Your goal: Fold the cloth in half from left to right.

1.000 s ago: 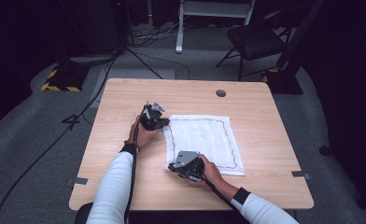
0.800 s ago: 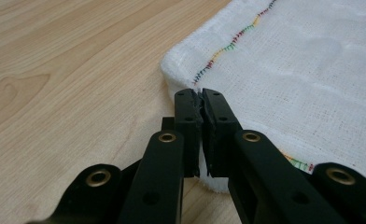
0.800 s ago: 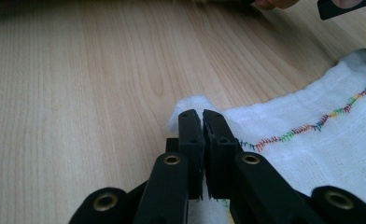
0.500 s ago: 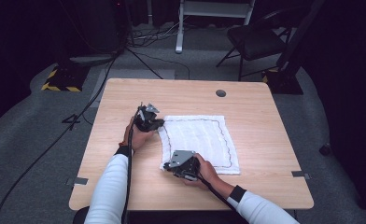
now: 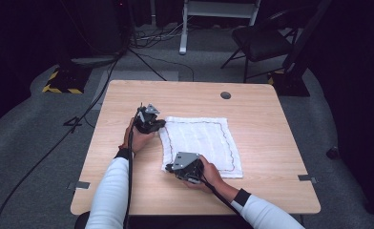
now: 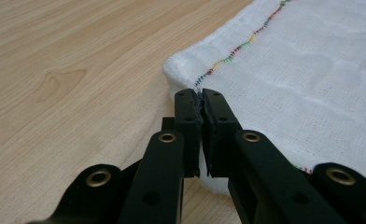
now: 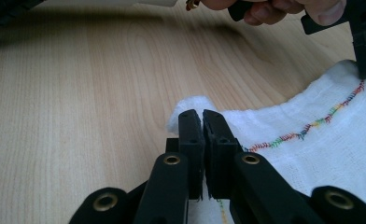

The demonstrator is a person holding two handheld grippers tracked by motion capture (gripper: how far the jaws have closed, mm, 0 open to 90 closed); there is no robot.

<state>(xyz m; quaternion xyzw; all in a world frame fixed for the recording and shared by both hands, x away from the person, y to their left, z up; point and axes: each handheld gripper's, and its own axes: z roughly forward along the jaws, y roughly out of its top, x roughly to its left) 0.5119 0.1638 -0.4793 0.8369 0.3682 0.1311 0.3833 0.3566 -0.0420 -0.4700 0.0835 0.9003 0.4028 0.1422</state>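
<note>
Cloth (image 5: 202, 145) lies flat near the middle of the desk (image 5: 271, 119), a little toward its left edge, white with a coloured stitched border. Each claw is clamped tight on a left-hand corner of it: the left claw (image 5: 162, 125) on the far-left corner, the right claw (image 5: 168, 168) on the near-left corner, jaws pressed together with fabric between them

Risk, as I judge it, lies in how little fabric each claw has. In the left gripper view the left claw (image 6: 199, 100) bites just the edge beside the stitching (image 6: 228, 56), so a quick lift or fold could pull the corner free. If the two hands move unevenly, the cloth would skew or bunch instead of folding square, and dragging low could rumple it against the desk

High view gives the whole layout: both hands, the cloth's outline, its right side lying free. It cannot show the grip itself. The right gripper view does: the right claw (image 7: 202, 116) closed on a small raised tuft of cloth (image 7: 312, 154), with the left hand (image 7: 270, 9) at the top
</note>
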